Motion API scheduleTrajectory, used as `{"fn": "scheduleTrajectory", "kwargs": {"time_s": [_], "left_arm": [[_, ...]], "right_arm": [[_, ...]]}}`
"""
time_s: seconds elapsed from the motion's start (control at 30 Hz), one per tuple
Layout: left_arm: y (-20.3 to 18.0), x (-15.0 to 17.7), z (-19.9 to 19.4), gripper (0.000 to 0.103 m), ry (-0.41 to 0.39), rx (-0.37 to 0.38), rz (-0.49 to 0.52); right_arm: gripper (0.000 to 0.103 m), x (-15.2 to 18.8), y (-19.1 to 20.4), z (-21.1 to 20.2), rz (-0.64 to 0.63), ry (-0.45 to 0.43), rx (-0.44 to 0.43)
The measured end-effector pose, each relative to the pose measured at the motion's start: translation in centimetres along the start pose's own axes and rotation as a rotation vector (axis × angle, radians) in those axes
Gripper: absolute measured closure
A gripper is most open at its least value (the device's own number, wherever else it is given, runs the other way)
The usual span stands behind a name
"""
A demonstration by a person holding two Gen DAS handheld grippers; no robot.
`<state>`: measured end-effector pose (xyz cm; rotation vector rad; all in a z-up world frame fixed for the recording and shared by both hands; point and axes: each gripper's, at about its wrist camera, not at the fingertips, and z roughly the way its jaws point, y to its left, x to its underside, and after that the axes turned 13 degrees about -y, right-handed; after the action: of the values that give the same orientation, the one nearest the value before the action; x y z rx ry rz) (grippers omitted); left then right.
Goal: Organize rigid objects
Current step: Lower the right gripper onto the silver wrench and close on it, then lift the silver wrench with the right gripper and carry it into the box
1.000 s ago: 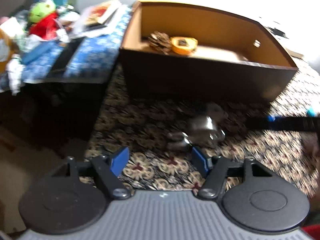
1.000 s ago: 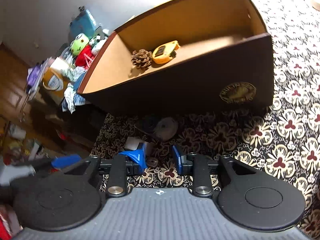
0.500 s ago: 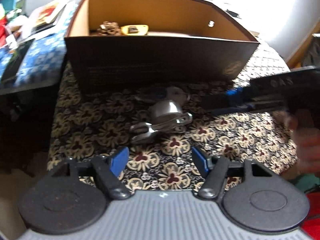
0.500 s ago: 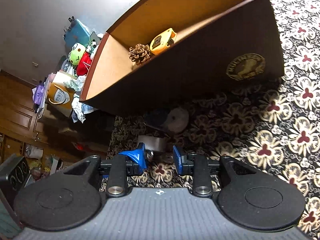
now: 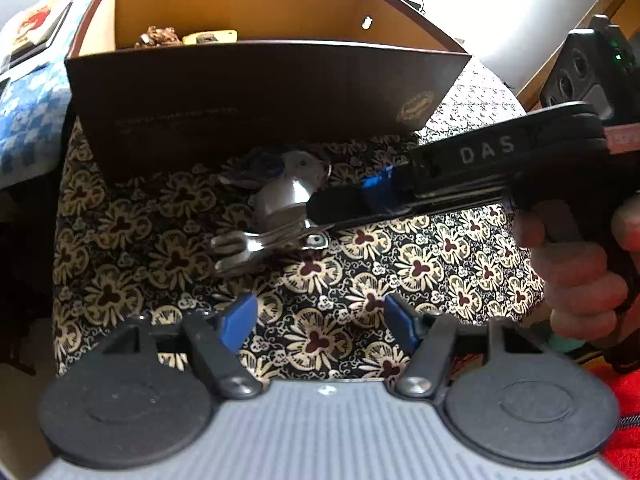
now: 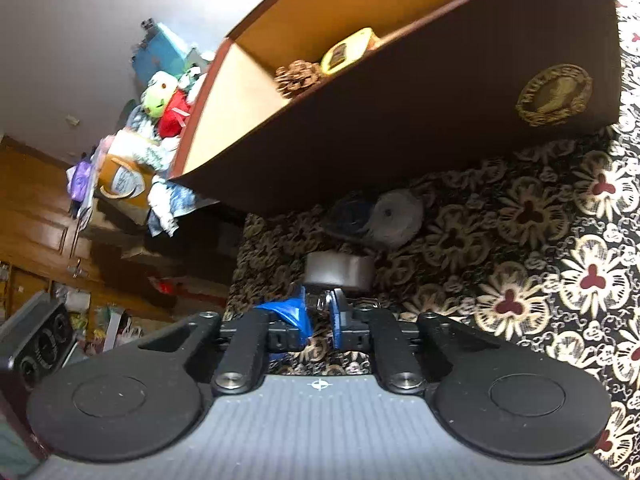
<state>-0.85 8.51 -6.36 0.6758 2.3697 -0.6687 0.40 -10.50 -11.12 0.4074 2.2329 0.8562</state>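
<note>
Metal cutlery [image 5: 240, 246], a fork and a spoon, lies on the floral cloth [image 5: 420, 268] in front of a brown box [image 5: 240, 100]. My right gripper [image 5: 320, 216] reaches in from the right and is shut on the cutlery's handle end [image 6: 324, 300]. A small metal cup [image 6: 338, 272] lies just beyond the right gripper [image 6: 320, 310], with a grey disc [image 6: 396, 216] behind it by the box [image 6: 400, 120]. A pine cone [image 5: 158, 36] and a yellow tape measure [image 5: 210, 36] are inside the box. My left gripper [image 5: 320, 316] hangs open and holds nothing, nearer than the cutlery.
A person's hand [image 5: 580, 272] holds the right gripper at the right. The cloth's left edge [image 5: 60, 240] drops off into darkness. A blue patterned surface [image 5: 24, 120] and plush toys [image 6: 164, 96] lie to the left of the box.
My right gripper has moved in over the cutlery and its jaws have narrowed onto the handle. The left gripper has swung to face the box squarely and stays open.
</note>
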Motion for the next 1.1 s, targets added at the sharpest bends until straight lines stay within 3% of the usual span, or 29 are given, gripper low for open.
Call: {"fn": "scheduleTrajectory", "kwargs": {"time_s": [0.1, 0.23, 0.33, 0.47, 0.6, 0.83, 0.93, 1.1], "left_arm": [[0.5, 0.2, 0.1, 0.035, 0.015, 0.002, -0.004], [1.6, 0.4, -0.5, 0.035, 0.027, 0.002, -0.008], [2.1, 0.3, -0.7, 0.035, 0.031, 0.006, -0.022], [2.5, 0.1, -1.0, 0.034, 0.023, -0.005, -0.051], [2.8, -0.4, -0.6, 0.034, 0.009, -0.014, -0.117], [3.5, -0.8, 0.1, 0.034, -0.002, -0.028, -0.233], [4.1, -0.8, 0.5, 0.027, -0.007, -0.045, -0.293], [4.3, -1.1, 0.8, 0.026, -0.031, -0.065, -0.312]], "right_arm": [[0.103, 0.0, 0.2, 0.5, 0.008, 0.035, -0.022], [0.103, 1.1, 0.2, 2.0, 0.030, 0.163, -0.064], [0.103, 1.2, 0.0, 2.1, 0.046, 0.205, -0.107], [0.103, -0.2, -0.4, 1.1, 0.059, 0.199, -0.168], [0.103, -0.9, 0.1, 1.0, -0.011, 0.161, -0.153], [0.103, -0.8, 0.7, 4.1, -0.015, 0.192, -0.155], [0.103, -0.8, 0.7, 5.0, -0.035, 0.204, -0.148], [0.103, -0.6, 0.7, 6.3, -0.028, 0.224, -0.145]]}}
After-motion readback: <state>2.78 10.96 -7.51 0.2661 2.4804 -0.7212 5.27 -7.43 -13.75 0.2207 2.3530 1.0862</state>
